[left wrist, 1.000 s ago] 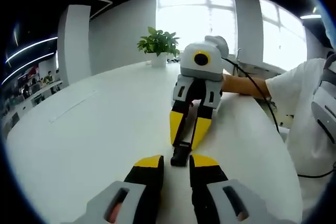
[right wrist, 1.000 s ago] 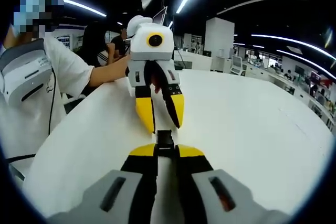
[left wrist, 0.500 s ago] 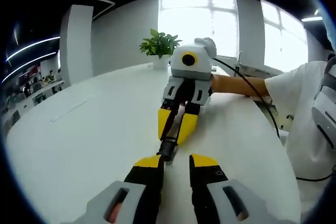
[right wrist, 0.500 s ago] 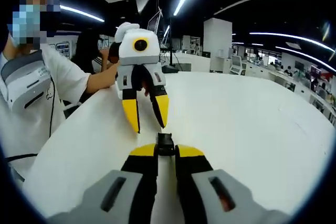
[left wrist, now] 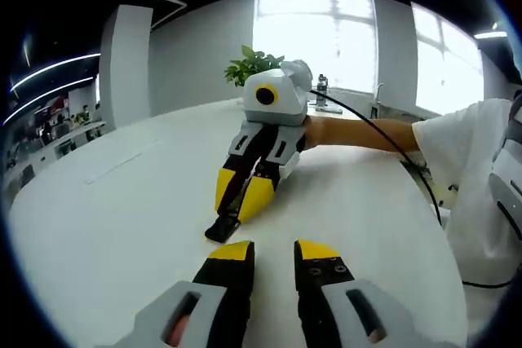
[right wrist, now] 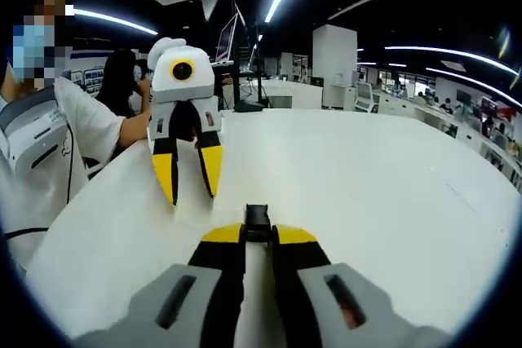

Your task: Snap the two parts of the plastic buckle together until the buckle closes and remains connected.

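Observation:
A small black plastic buckle [right wrist: 257,219] sticks out from the yellow tips of my right gripper [right wrist: 258,235], which is shut on it just above the white table [right wrist: 367,193]. Whether it is one part or two joined parts I cannot tell. In the left gripper view the right gripper [left wrist: 235,213] comes in from the back, tilted down, with the buckle [left wrist: 222,230] at its tips touching the table [left wrist: 122,201]. My left gripper [left wrist: 275,252] is open and holds nothing, a short way to the right of the buckle. In the right gripper view the left gripper [right wrist: 189,195] stands off to the left, its jaws apart.
A person in a white shirt [left wrist: 465,160] leans over the table's edge, the arm reaching to the right gripper; a black cable [left wrist: 408,152] trails along it. A potted plant [left wrist: 254,63] stands at the table's far side. The person [right wrist: 49,136] stands at the left.
The two grippers have drawn apart sideways. The buckle, which lay right before the left gripper's tips, has stayed in the right gripper. The left gripper has stayed open.

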A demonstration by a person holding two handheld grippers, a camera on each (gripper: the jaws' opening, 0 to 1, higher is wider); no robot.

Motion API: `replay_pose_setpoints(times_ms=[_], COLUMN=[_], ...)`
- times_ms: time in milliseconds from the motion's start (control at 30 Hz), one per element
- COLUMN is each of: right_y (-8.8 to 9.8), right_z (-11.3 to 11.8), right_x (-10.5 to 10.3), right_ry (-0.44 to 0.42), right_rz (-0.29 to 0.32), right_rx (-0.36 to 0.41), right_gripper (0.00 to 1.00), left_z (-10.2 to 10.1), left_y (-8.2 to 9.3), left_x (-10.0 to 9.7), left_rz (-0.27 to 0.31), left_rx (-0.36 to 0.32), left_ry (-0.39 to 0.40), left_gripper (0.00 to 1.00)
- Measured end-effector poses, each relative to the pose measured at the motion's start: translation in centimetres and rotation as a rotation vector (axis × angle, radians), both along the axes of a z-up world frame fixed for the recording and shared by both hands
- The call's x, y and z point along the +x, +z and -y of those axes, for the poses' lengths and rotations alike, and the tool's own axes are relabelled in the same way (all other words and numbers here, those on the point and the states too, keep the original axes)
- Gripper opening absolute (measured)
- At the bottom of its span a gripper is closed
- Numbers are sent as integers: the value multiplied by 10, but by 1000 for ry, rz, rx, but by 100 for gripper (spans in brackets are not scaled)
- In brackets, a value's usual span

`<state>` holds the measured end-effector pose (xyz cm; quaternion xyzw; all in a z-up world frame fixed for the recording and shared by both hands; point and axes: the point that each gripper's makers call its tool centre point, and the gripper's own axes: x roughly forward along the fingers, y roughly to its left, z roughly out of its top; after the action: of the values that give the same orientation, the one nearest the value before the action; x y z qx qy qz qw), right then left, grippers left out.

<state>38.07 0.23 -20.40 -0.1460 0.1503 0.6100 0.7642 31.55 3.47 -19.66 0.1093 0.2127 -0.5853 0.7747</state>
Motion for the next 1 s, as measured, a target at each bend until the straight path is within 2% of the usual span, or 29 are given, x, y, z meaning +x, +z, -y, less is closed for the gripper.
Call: replay_pose_setpoints(times_ms=[200, 533, 833, 1000], right_y=[1, 0, -1, -3], right_z=[5, 10, 12, 11], right_x=[15, 41, 65, 68], right_ry=[-5, -11, -15, -10], right_rz=[0, 21, 13, -2], right_rx=[-5, -62, -94, -88], right_gripper=[12, 12, 12, 12], left_z=[0, -3, -8, -10], left_y=[2, 2, 5, 5], left_x=[3, 9, 15, 16], left_rz=[1, 4, 4, 0], left_rx=[-7, 3, -8, -8], left_ry=[10, 30, 52, 57], left_gripper=[18, 18, 18, 18])
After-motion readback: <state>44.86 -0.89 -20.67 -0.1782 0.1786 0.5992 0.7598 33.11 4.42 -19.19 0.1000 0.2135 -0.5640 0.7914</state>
